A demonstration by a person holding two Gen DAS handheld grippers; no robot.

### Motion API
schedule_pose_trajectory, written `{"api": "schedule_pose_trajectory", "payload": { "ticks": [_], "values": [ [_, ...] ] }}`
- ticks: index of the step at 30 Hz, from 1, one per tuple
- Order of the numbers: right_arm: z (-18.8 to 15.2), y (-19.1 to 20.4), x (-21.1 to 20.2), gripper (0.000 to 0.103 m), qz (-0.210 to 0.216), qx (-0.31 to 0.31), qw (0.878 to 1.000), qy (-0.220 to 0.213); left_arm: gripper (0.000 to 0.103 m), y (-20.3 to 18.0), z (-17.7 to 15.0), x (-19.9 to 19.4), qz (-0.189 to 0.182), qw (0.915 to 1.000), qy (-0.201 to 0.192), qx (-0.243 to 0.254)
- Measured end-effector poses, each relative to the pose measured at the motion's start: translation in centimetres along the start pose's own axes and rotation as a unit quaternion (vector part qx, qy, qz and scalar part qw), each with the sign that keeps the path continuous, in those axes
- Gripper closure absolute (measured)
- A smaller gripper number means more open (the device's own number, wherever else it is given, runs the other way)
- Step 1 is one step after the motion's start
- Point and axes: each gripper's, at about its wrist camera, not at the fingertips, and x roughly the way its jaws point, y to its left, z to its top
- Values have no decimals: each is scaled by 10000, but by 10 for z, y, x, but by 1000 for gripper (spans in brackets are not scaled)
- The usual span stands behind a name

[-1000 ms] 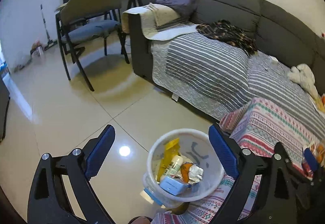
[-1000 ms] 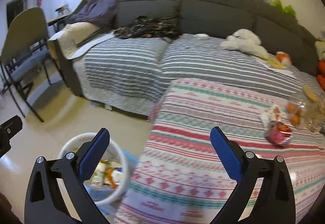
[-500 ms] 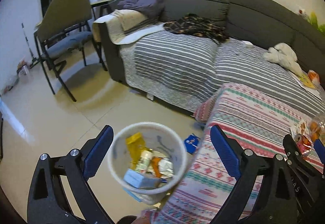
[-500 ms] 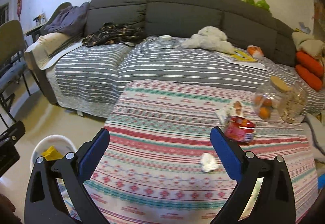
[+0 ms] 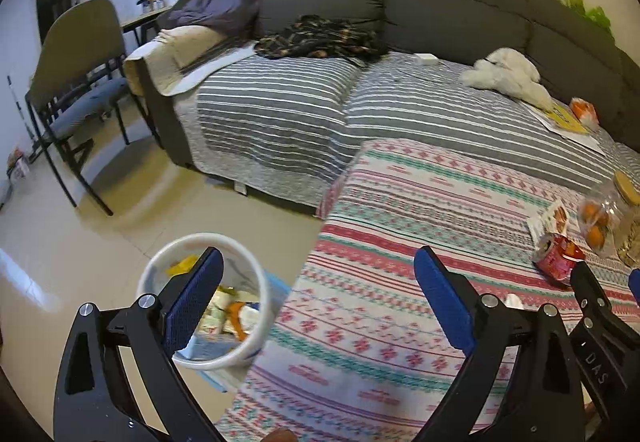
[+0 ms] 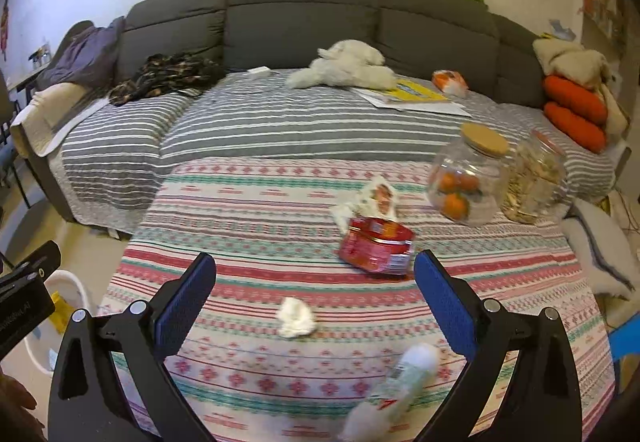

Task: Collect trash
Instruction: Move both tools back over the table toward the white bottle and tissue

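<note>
A white trash bin (image 5: 256, 326) holding several wrappers stands on the floor beside the patterned table cloth (image 5: 400, 226); its rim (image 6: 78, 284) shows at the left of the right wrist view. On the cloth lie a red crumpled wrapper (image 6: 376, 248), a white torn packet (image 6: 374, 199), a crumpled white tissue (image 6: 296, 318) and a pale green tube (image 6: 404, 382). My right gripper (image 6: 314, 294) hangs open above the tissue. My left gripper (image 5: 318, 288) is open and empty, spanning the bin edge and the cloth. The red wrapper (image 5: 558, 256) appears at the right of the left wrist view.
Two glass jars stand on the cloth at the right, one with oranges (image 6: 464, 181), one with snacks (image 6: 534, 181). A grey sofa (image 6: 304, 21) with a striped cover, a white plush toy (image 6: 352, 65) and clothes lies behind. Chairs (image 5: 76, 81) stand at the left.
Both grippers swung right, away from the bin and over the patterned cloth. The tissue and tube have come into the right wrist view. Both stay open.
</note>
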Motion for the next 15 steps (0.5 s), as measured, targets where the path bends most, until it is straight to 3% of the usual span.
{"api": "schedule_pose_trajectory", "payload": {
  "ticks": [8, 15],
  "values": [
    [-6, -51, 14, 7, -255, 261, 9992, 171, 11, -51, -8, 10, -297, 9989, 183, 308],
    [-13, -96, 29, 7, -607, 412, 9962, 471, 11, -104, -19, 34, -676, 9925, 637, 796]
  ]
}}
